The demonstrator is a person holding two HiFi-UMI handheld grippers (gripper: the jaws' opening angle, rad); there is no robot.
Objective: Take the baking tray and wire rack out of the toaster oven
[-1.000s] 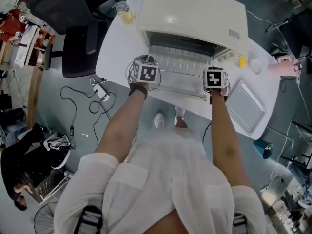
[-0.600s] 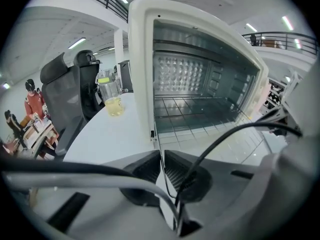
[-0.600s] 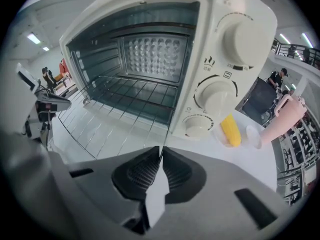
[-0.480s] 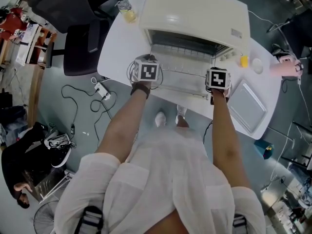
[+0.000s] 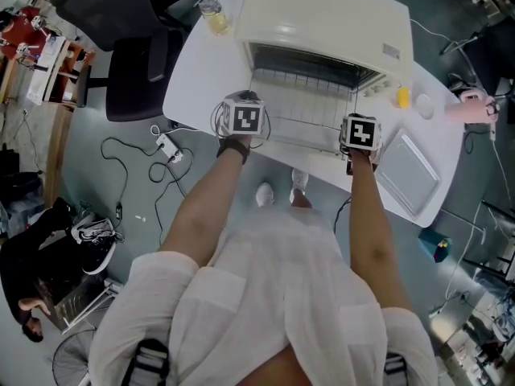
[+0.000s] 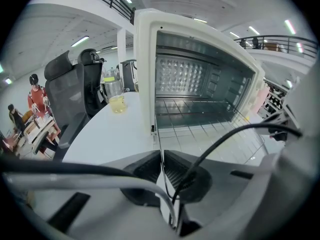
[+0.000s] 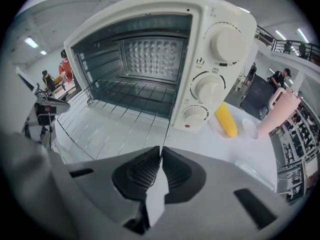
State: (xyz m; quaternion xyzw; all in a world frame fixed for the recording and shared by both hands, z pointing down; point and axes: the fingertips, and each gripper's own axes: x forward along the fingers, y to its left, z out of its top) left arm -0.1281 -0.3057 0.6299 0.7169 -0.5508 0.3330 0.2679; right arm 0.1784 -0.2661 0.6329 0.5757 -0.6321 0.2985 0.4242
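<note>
Metal wire rack [image 5: 299, 117] sticks partway out of the toaster oven [image 5: 322, 22], our left tool [image 6: 161, 156] pinching its edge and the right tool [image 7: 160, 159] having just closed on it too, while the baking tray [image 5: 406, 175] already lies on the surface [image 5: 201, 79], so we've only the rack left.

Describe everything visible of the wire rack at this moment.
The wire rack is a flat grid of thin, shiny metal wires inside a wire frame. It lies roughly level, drawn partway out of the toaster oven, its back inside and its front over the lowered door. The left gripper is shut on its front left edge wire, the right gripper on the front right, its fingers having just been closing. Nothing lies on it.
</note>
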